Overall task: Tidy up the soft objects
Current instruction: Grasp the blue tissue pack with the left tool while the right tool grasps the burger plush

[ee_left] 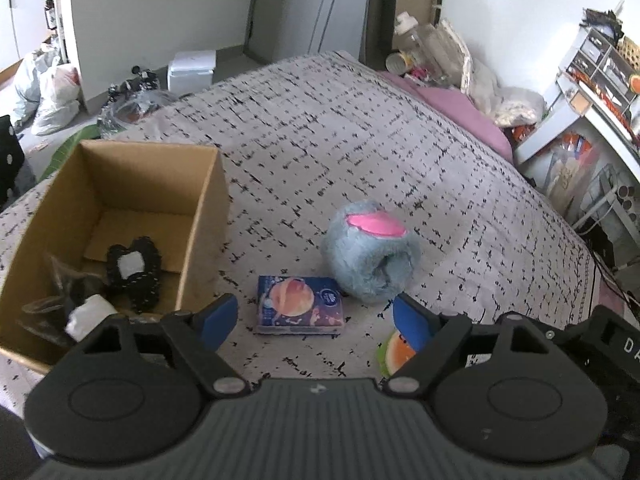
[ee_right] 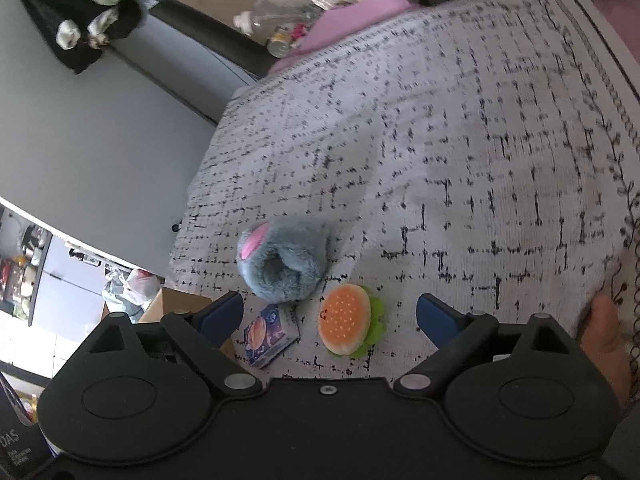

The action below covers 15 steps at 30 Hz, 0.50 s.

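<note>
A fluffy blue-grey plush with a pink patch [ee_left: 370,250] lies on the patterned bedspread [ee_left: 360,120]; it also shows in the right wrist view [ee_right: 282,258]. A blue tissue pack [ee_left: 301,311] lies in front of it, between my left gripper's fingers [ee_left: 316,320], which are open and empty. A plush burger [ee_right: 346,324] lies between my right gripper's open, empty fingers [ee_right: 330,318]; its edge peeks out in the left wrist view [ee_left: 394,354]. The tissue pack [ee_right: 268,334] lies left of the burger. An open cardboard box [ee_left: 200,216] at the left holds dark soft items [ee_left: 134,276].
The bed's far side is lined with bottles, bags and a pink pillow [ee_left: 460,108]. Shelves with clutter [ee_left: 592,80] stand at the right. Bags [ee_left: 48,92] and a white box [ee_left: 191,70] lie on the floor beyond the bed. A hand [ee_right: 604,344] holds the right gripper.
</note>
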Each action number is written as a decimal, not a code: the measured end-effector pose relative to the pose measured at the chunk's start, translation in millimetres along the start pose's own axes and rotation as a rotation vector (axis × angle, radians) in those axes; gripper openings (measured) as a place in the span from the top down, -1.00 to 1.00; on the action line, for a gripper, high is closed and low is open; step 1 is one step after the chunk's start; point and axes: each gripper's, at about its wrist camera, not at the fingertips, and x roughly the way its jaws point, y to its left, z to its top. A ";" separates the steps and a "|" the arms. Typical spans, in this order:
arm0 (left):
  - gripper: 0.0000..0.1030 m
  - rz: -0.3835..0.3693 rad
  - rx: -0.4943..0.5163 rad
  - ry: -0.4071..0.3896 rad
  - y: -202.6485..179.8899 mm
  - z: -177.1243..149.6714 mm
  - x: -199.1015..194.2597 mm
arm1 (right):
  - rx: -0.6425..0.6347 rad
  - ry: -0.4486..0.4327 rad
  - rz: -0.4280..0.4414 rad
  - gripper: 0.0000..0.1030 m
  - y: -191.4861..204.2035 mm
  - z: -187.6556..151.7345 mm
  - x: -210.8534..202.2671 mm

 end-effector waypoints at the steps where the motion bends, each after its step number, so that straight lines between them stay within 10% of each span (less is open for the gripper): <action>1: -0.55 -0.004 0.003 0.010 -1.1 -0.1 4.2 | 0.013 0.004 -0.006 -0.74 -1.7 0.0 2.8; 15: -0.40 0.027 0.014 0.110 -2.9 -2.7 62.6 | 0.074 0.028 -0.055 -0.72 -5.5 -2.1 31.8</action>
